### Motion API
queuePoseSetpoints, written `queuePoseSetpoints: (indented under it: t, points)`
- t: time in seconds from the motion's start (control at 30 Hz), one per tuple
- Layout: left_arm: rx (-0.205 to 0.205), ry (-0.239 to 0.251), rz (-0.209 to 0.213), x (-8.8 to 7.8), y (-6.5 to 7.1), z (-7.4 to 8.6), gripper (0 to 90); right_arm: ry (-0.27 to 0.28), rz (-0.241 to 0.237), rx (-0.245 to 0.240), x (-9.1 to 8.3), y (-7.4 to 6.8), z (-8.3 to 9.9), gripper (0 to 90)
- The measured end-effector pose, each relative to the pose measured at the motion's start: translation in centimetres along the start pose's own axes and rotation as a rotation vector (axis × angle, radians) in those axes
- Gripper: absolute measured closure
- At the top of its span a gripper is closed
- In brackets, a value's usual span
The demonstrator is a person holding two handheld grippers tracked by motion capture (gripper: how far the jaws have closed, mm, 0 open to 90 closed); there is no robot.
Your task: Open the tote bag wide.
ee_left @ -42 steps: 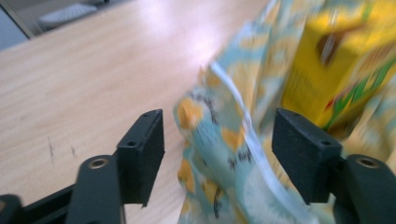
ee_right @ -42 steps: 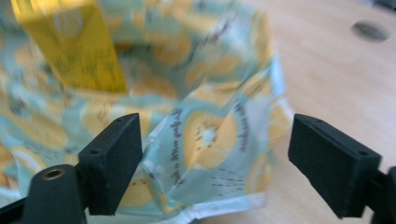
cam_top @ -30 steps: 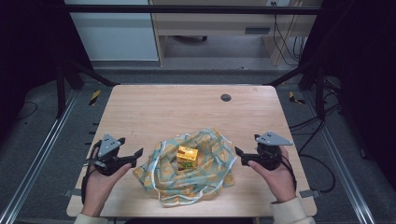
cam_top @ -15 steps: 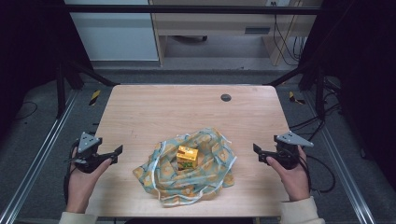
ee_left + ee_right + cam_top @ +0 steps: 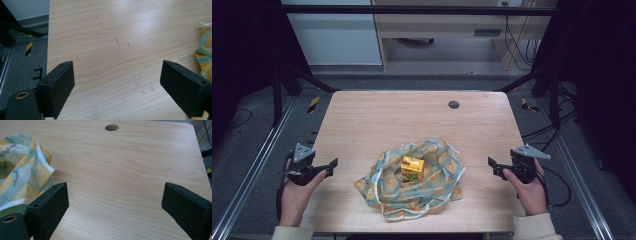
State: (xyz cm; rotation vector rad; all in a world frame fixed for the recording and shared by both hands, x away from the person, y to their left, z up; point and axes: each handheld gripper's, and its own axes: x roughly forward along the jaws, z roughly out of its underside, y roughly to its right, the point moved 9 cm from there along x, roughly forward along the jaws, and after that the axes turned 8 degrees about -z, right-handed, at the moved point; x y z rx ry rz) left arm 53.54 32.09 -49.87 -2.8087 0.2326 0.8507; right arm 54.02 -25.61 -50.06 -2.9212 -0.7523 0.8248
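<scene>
Both grippers clear of the cloth.
Left gripper and right gripper: jaws wide, empty; patterned cloth with yellow carton lies between them.

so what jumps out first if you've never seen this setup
A crumpled teal and yellow cloth lies at the middle of the wooden table toward the near edge, with a small yellow carton upright on it. The left gripper and right gripper flank it, jaws open, holding nothing.
</scene>
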Motion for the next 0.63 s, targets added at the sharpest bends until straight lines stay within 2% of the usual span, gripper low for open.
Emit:
queuePoseSetpoints:
  t: [0.07, 0.1, 0.23, 0.33, 0.43, 0.5, 0.63]
  points:
    - [0.007, -0.007, -0.001, 0.1, 0.1, 0.1, 11.4, -0.009, -0.002, 0.002, 0.1, 0.1, 0.2, 7.2]
    - [0.032, -0.024, -0.005, 0.3, 0.2, 0.4, 11.0, -0.028, -0.008, 0.005, 0.3, 0.1, 0.8, 7.2]
    - [0.062, -0.043, -0.009, 0.5, 0.4, 0.9, 9.9, -0.061, -0.017, 0.021, 0.6, 0.2, 1.7, 7.3]
    - [0.102, -0.069, -0.004, 0.9, 0.9, 1.4, 8.4, -0.082, -0.024, 0.033, 0.6, 0.1, 2.3, 7.4]
    - [0.124, -0.089, 0.014, 1.0, 1.4, 1.9, 6.7, -0.116, -0.026, 0.007, 0.6, -0.1, 3.1, 7.1]
    - [0.126, -0.089, 0.015, 1.1, 1.4, 2.0, 6.3, -0.129, -0.034, 0.018, 0.6, -0.4, 3.5, 7.1]
    - [0.115, -0.083, 0.029, 1.2, 1.6, 2.0, 6.3, -0.140, -0.039, 0.000, 0.8, -0.6, 3.7, 7.2]
